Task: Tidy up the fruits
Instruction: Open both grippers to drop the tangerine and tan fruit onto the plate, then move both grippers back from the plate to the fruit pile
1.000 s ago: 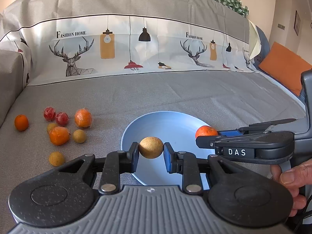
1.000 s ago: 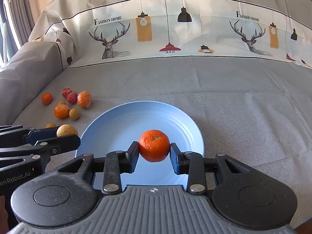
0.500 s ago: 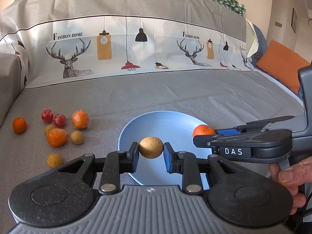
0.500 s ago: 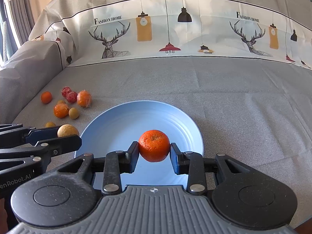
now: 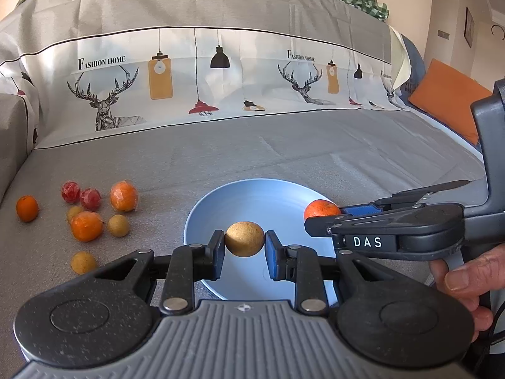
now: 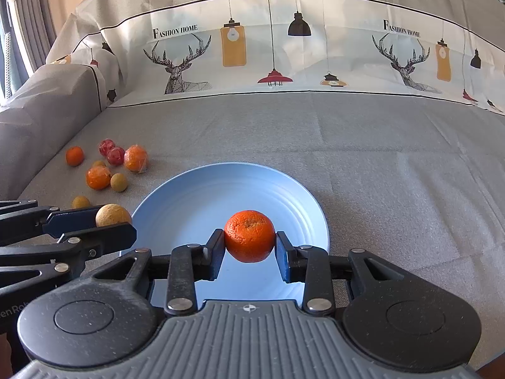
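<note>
My left gripper (image 5: 245, 246) is shut on a small tan round fruit (image 5: 244, 238), held above the near left part of a light blue plate (image 5: 252, 195). My right gripper (image 6: 250, 248) is shut on an orange tangerine (image 6: 249, 235) above the near middle of the same plate (image 6: 195, 195). Each gripper shows in the other's view: the right one (image 5: 322, 213) from the side with the tangerine (image 5: 321, 209), the left one (image 6: 110, 218) with the tan fruit (image 6: 113, 214). The plate holds no fruit.
Loose fruits lie on the grey cover to the left of the plate: two red ones (image 5: 80, 194), a wrapped orange (image 5: 123, 195), other oranges (image 5: 86, 225) (image 5: 27, 208) and small tan fruits (image 5: 83, 262). A person's hand (image 5: 464, 271) holds the right gripper. An orange cushion (image 5: 448, 94) lies far right.
The left wrist view has shifted slightly, so plate and loose fruits sit a little left and lower in the frame. Both grips are unchanged.
</note>
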Demonstrator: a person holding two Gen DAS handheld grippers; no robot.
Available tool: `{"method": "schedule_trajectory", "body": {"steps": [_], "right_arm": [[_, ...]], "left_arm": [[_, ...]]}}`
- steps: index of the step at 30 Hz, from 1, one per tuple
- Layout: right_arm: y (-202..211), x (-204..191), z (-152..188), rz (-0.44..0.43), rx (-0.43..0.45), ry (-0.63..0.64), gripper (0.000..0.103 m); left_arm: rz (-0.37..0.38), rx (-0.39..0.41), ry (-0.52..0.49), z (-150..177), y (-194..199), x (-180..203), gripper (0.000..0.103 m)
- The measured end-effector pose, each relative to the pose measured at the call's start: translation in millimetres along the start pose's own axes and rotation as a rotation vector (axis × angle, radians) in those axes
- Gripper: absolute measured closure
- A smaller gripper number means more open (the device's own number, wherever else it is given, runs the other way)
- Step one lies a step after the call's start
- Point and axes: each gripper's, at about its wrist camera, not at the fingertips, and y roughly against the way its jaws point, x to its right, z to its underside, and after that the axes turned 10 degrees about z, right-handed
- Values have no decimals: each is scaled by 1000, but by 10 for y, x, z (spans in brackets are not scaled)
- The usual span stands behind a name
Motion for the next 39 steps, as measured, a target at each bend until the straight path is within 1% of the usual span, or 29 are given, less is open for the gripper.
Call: {"method": "schedule_trajectory", "body": {"steps": [13,14,15,17,19,20,31,39], "right_arm": [[-2,-3,2,1,-1,3,67],[-2,-10,7,1,-3,3,67],[-7,-10,6,1,-7,3,66],[-17,-18,8,13,-12,7,66],[-16,-17,8,17,-10,5,59],[-12,-16,7,19,-8,5,59],[-11,-46,19,38,-7,12,59],[4,-51,17,35,4,19,59]], "left_arm": [[3,-8,0,7,-5,11,73],[4,-14,1,9,-18,15,70],[4,-19,1,4,-30,10,65],[-1,-12,-6,-6,-29,14,59],[-2,-9,-9,-5,-27,18,58],[-4,-11,-9,-5,-31,16,58],[-23,0,-12,13,17,22,58],[-33,39,-21,6,159,39,59]]}}
